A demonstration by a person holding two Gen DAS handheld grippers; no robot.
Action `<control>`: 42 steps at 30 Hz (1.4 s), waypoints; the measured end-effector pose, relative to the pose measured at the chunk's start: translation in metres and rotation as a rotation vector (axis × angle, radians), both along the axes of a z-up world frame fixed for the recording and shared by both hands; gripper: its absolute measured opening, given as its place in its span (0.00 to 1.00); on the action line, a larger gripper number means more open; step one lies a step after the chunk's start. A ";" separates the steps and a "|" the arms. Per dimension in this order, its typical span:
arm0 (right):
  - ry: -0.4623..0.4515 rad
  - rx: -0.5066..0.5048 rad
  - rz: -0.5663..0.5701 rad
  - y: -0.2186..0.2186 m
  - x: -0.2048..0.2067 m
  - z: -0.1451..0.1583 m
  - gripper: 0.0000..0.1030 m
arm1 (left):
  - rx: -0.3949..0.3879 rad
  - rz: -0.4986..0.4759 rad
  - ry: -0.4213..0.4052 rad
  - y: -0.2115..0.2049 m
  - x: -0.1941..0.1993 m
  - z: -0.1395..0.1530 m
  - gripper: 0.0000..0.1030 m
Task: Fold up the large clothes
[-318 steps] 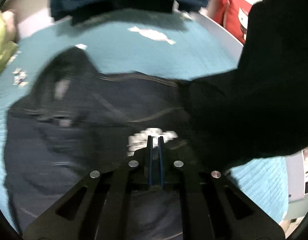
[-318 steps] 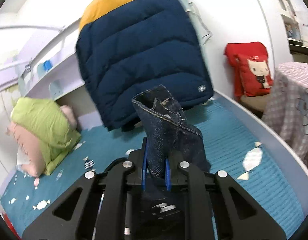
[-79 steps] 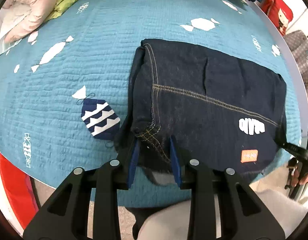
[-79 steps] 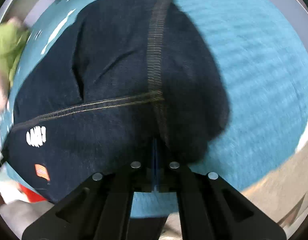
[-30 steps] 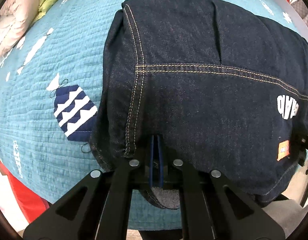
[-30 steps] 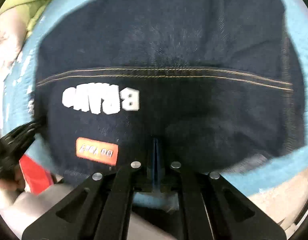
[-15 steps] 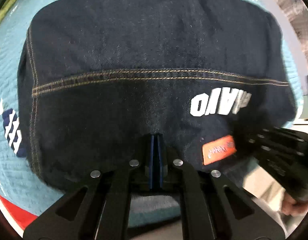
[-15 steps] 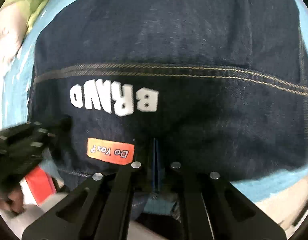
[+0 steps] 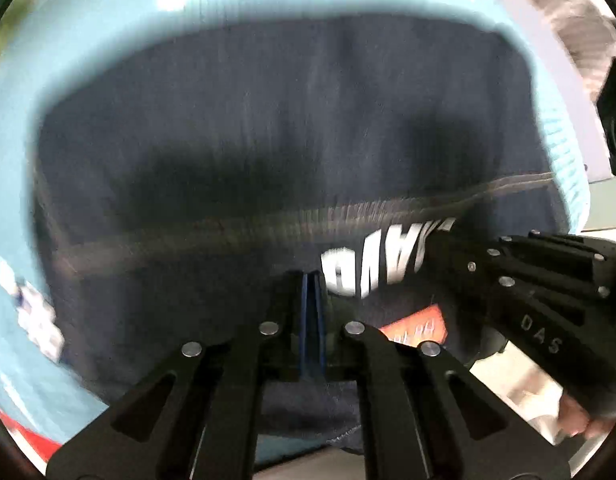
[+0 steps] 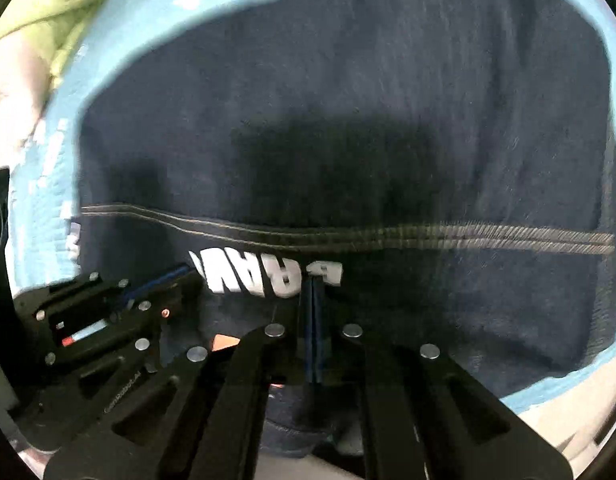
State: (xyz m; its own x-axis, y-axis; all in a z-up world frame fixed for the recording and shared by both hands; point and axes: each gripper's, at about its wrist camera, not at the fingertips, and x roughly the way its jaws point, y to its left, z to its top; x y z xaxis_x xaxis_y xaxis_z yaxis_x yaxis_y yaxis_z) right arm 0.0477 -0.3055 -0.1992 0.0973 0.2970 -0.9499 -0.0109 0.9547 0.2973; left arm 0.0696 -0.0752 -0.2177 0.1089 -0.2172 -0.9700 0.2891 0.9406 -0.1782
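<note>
**Denim folded, both grippers drawn together**

Left wrist view: the left gripper (image 9: 311, 280), jaws pinched shut on nothing, had slid rightward across the folded jeans (image 9: 268, 152) on the blue bedspread (image 9: 12, 128), nearing the right gripper (image 9: 439, 236).

Right wrist view: the right gripper (image 10: 312, 284), also closed and empty, hovered over the white lettering (image 10: 264, 274). The fold looked finished.

jeans (image 9: 268, 128): dark navy, tan stitching, white lettering | bedspread (image 9: 120, 12): teal, white motifs
</note>
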 end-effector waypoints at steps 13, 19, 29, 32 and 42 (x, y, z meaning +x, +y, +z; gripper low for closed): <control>-0.050 -0.031 -0.045 0.022 0.071 -0.012 0.01 | -0.068 0.185 0.049 0.011 0.080 -0.014 0.06; -0.090 -0.078 -0.072 0.017 0.118 -0.012 0.00 | -0.031 0.299 0.012 0.028 0.119 -0.037 0.04; -0.150 -0.095 0.014 0.032 0.137 -0.015 0.00 | 0.020 0.364 -0.209 0.034 0.124 -0.024 0.03; -0.143 0.086 -0.016 0.001 0.134 -0.024 0.00 | -0.068 0.399 -0.167 0.070 0.128 -0.041 0.02; -0.132 0.133 -0.316 -0.188 0.117 -0.006 0.00 | -0.075 0.517 -0.190 0.161 0.117 -0.033 0.03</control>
